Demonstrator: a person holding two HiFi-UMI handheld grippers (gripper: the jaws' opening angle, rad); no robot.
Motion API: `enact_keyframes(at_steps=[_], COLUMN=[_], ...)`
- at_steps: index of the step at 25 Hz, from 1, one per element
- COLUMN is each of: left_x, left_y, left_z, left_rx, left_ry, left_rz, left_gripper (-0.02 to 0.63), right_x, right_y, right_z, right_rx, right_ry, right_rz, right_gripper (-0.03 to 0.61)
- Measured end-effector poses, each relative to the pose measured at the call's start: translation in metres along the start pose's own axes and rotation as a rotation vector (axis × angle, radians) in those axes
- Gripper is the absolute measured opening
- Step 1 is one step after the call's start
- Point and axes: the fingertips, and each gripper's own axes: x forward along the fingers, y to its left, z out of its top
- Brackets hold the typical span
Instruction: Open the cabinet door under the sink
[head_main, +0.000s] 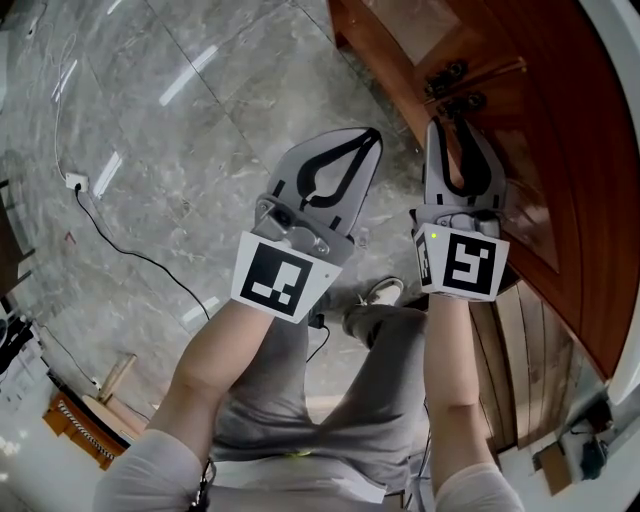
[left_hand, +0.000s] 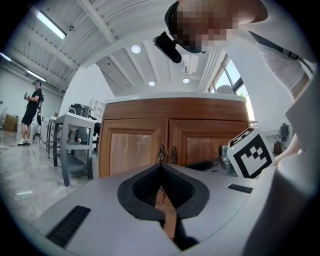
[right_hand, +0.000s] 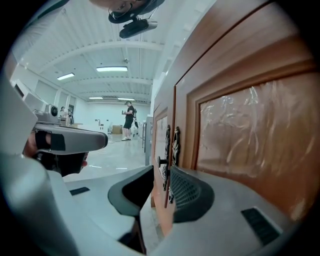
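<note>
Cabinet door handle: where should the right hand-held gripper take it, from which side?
Grip the knob jutting from the ornate plate by the centre seam. Come from the room side, roughly square to the cabinet front, so the open jaws of the right hand-held gripper straddle it.

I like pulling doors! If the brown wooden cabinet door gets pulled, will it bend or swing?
The brown wooden cabinet door looks like a solid framed panel, so it probably stays stiff and swings whole. The small dark knob by its edge looks smooth, so the open right hand-held gripper might slip.
</note>
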Motion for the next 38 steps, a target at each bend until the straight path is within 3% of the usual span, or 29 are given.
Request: enact_keyframes(at_steps=[19, 38], left_x=[0.012, 0.020], left_y=[0.003, 0.002], left_z=[-0.022, -0.030], left_rx=[0.003, -0.019], left_ry=[0.005, -0.034], left_rz=[-0.015, -0.037], left_gripper=[0.015, 0.014], right_x=[0.009, -0.010], right_y=[-0.004, 0.032], right_z=[-0.004, -0.009], right_rx=[-0.059, -0.017], right_ry=[-0.021, -0.040], right_rz=[-0.047, 0.053], right_gripper=[0.054, 0.051])
